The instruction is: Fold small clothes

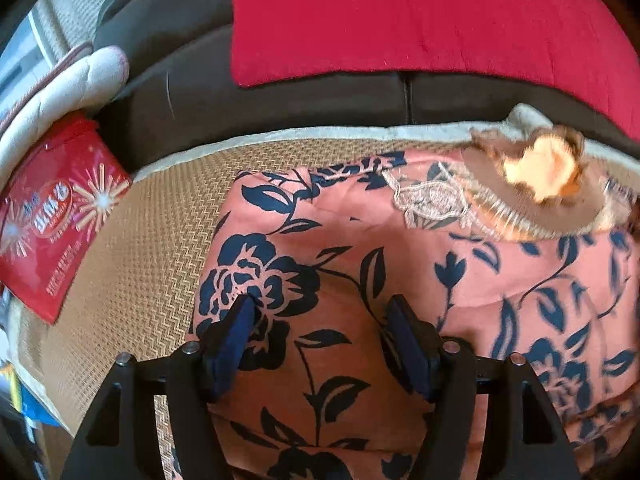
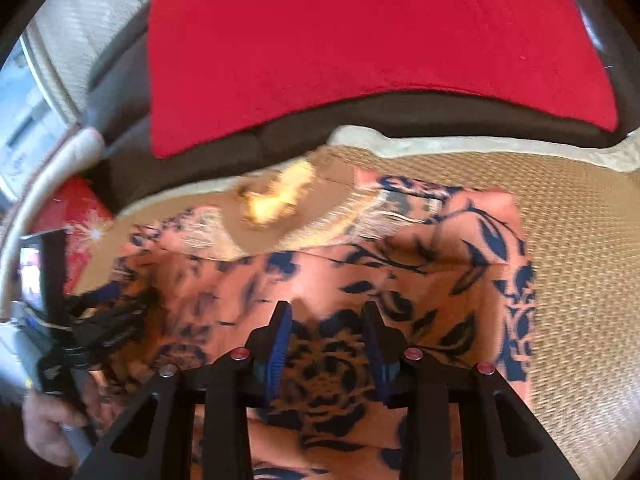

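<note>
A salmon-pink garment with dark blue flowers lies spread on a woven tan mat. It has a lace neckline and a tan collar patch with a yellow motif. My left gripper is open just above the garment's left part, with nothing between its blue pads. In the right wrist view the same garment lies on the mat. My right gripper is open over a large flower print. The left gripper and the hand holding it show at the left edge.
A red cushion leans on the dark sofa back behind the mat. A red snack bag and a white padded item lie at the left. The mat has a pale border.
</note>
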### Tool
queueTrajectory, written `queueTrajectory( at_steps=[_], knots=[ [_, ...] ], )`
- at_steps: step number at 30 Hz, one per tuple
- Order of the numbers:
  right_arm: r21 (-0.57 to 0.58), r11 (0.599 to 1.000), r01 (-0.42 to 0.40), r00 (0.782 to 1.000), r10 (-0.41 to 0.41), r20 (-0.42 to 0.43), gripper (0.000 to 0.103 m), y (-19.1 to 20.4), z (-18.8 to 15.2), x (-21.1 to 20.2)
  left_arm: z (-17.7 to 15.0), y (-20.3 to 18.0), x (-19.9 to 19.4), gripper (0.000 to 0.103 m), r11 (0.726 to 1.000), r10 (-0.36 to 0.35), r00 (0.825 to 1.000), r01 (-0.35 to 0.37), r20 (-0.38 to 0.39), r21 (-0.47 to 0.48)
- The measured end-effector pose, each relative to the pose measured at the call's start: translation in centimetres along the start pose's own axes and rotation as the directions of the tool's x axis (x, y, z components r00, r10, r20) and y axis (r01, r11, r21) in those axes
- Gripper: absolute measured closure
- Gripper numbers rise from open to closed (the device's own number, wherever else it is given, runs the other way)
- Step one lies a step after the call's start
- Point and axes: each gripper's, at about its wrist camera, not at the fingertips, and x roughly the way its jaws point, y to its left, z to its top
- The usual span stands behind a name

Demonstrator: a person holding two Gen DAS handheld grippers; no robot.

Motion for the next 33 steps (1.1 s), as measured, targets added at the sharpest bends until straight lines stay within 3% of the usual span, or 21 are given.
queueTrajectory(
  at_steps=[2,6,10,12,14,20,23,27,30,33],
  knots=[
    [-0.027,0.999,-0.026,1.0,0.026,-0.002,0.064,0.9,0.0,-0.4,0.0,0.4,-1.6,0.033,0.999,-0.027,1.0,0.027,0.013,-0.022],
    [-0.049,0.994,-0.097,0.993,0.093,-0.065,0.064,2.3,-1.0,-0.6,-0.5,1.3,-3.3,0.033,1.0,0.018,0.999,-0.017,0.049,-0.016],
    [-0.091,0.994,-0.068,0.988,0.055,-0.143,0.06,2.8,-2.8,0.8,-2.7,1.3,-2.6,0.033,0.997,0.065,0.998,-0.066,0.012,0.05],
    [-0.105,0.993,-0.061,0.99,0.046,-0.135,0.059,2.8,-3.3,0.6,-3.6,1.4,-2.4,0.033,0.996,0.05,0.999,-0.051,0.013,0.075],
    [-0.097,0.993,-0.073,0.989,0.06,-0.132,0.049,2.7,-3.3,-0.2,-4.1,1.9,-3.9,0.033,0.996,0.036,0.999,-0.039,0.036,0.083],
    [-0.025,0.991,-0.131,0.99,0.13,-0.059,0.042,0.2,-5.0,-5.1,-7.3,4.9,-8.4,0.033,0.999,-0.044,0.992,0.042,0.115,0.024],
    [0.004,0.99,-0.141,0.989,0.141,-0.034,0.035,-1.5,-7.1,-8.0,-10.0,7.6,-10.1,0.033,0.998,-0.051,0.988,0.055,0.144,-0.024],
    [0.096,0.979,-0.178,0.984,0.18,-0.01,0.034,-4.6,-12.2,-12.2,-17.2,11.6,-12.8,0.033,0.988,-0.091,0.983,0.109,0.159,-0.108],
    [0.113,0.98,-0.166,0.983,0.174,-0.059,0.031,-6.5,-16.1,-14.5,-21.6,13.3,-13.6,0.032,0.979,-0.128,0.983,0.146,0.133,-0.14],
    [0.09,0.988,-0.128,0.977,0.142,-0.16,0.031,-7.9,-20.3,-15.4,-24.8,14.3,-12.4,0.032,0.979,-0.145,0.988,0.15,0.045,-0.136]
  ],
)
